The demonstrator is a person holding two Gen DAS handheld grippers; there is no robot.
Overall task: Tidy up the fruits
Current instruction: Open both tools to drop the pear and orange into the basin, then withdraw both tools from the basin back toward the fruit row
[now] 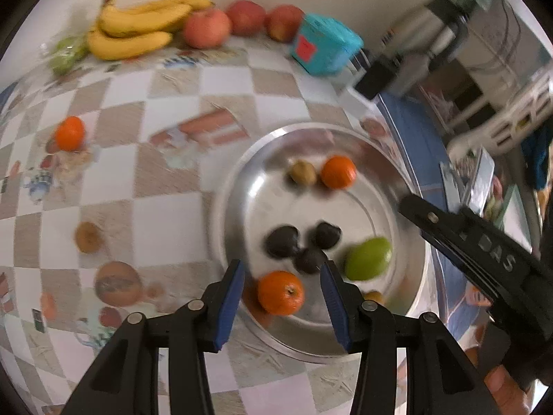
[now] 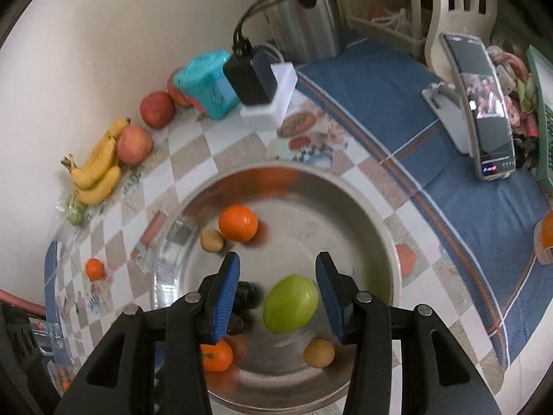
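A steel bowl (image 1: pixel 414 263) (image 2: pixel 366 207) holds two oranges, a green fruit, dark fruits and small brown fruits. My left gripper (image 1: pixel 281 271) is open, with an orange (image 1: pixel 280 292) lying in the bowl between its fingers. My right gripper (image 2: pixel 276 269) is open above the green fruit (image 2: pixel 290 302) (image 1: pixel 368 257). Another orange (image 2: pixel 238 223) (image 1: pixel 338 172) sits next to a brown fruit (image 2: pixel 211 240) at the bowl's far side. A loose orange (image 1: pixel 70 132) (image 2: pixel 94 268) and a brown fruit (image 1: pixel 88 237) lie on the checkered cloth.
Bananas (image 1: pixel 134 29) (image 2: pixel 98 166) and apples (image 1: pixel 207 27) (image 2: pixel 134 145) line the wall, beside a teal box (image 1: pixel 325 45) (image 2: pixel 207 83). A steel flask (image 2: pixel 300 10), a charger block (image 2: pixel 262 83) and a phone on a stand (image 2: pixel 484 103) stand behind and right of the bowl.
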